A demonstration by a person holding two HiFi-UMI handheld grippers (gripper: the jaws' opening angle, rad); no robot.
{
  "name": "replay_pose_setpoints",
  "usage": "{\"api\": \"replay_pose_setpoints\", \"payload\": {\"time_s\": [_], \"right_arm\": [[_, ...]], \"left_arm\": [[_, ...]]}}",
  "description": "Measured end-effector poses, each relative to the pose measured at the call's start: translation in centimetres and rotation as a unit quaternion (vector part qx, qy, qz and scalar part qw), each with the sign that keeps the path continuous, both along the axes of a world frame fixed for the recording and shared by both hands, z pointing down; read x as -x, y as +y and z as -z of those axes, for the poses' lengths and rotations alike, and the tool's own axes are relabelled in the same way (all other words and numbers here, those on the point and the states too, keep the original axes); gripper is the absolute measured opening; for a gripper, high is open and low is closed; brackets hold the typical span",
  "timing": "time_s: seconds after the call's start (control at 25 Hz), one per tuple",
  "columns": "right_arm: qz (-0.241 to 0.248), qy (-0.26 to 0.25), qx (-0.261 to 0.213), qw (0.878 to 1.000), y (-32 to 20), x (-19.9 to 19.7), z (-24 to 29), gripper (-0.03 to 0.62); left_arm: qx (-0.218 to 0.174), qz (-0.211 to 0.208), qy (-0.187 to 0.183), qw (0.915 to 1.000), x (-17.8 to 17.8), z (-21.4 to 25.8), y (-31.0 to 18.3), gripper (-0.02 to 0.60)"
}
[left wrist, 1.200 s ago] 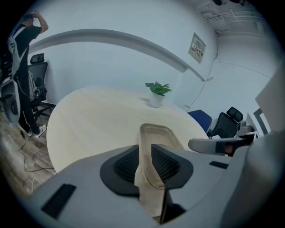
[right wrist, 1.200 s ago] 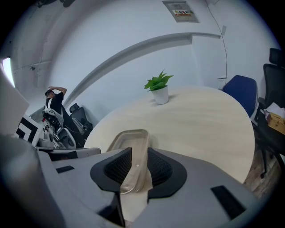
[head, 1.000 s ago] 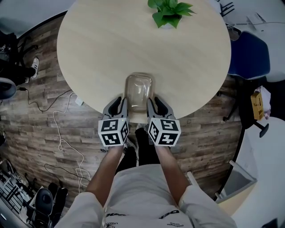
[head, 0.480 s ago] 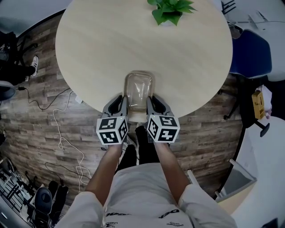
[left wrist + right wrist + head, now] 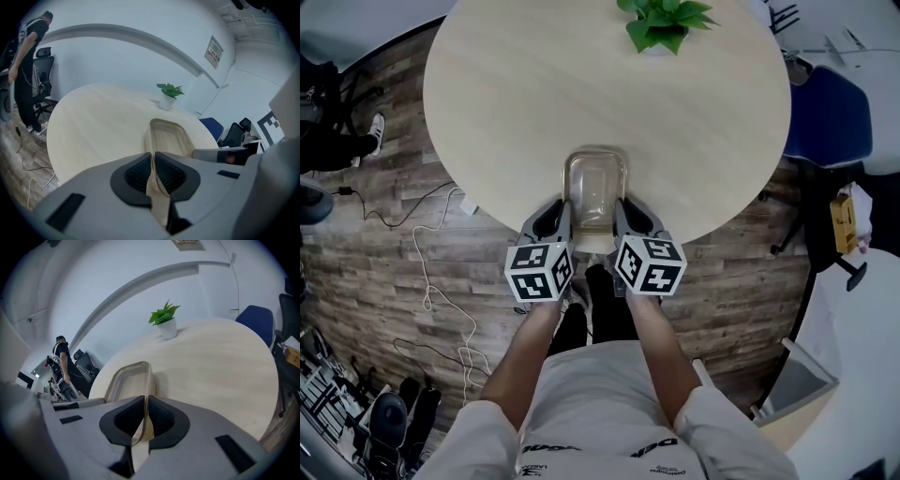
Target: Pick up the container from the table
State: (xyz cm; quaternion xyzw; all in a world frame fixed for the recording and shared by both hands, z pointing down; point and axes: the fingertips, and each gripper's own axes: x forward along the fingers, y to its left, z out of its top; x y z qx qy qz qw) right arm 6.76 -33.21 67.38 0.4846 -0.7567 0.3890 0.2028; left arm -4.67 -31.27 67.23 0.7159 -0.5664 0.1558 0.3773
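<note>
A clear, empty rectangular container (image 5: 594, 183) sits at the near edge of the round table (image 5: 534, 94). My left gripper (image 5: 565, 212) is at its left side. In the left gripper view the gripper (image 5: 153, 155) is shut, with the container's (image 5: 168, 138) thin left wall pinched between the dark pads. My right gripper (image 5: 622, 209) is at the right side. In the right gripper view its jaws (image 5: 146, 399) are closing, with the container's (image 5: 129, 380) right wall between the pads, which touch it.
A potted green plant (image 5: 661, 23) stands at the table's far side. A blue chair (image 5: 825, 117) is to the right of the table. Cables (image 5: 431, 281) lie on the wooden floor at the left. A person (image 5: 26, 61) stands by office chairs beyond the table.
Both grippers stay at the container's two sides near the table edge. The right gripper's marker cube has tilted slightly. The container has not moved.
</note>
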Motion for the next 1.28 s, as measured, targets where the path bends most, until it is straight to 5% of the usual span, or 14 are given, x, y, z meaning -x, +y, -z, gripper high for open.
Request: {"api": "replay_pose_setpoints", "payload": {"time_s": [1.28], "right_arm": [[0.007, 0.0, -0.123, 0.992, 8.3, 1.2, 16.5, 0.058]], "left_arm": [[-0.117, -0.007, -0.005, 0.993, 1.1, 16.4, 8.5, 0.043]]}}
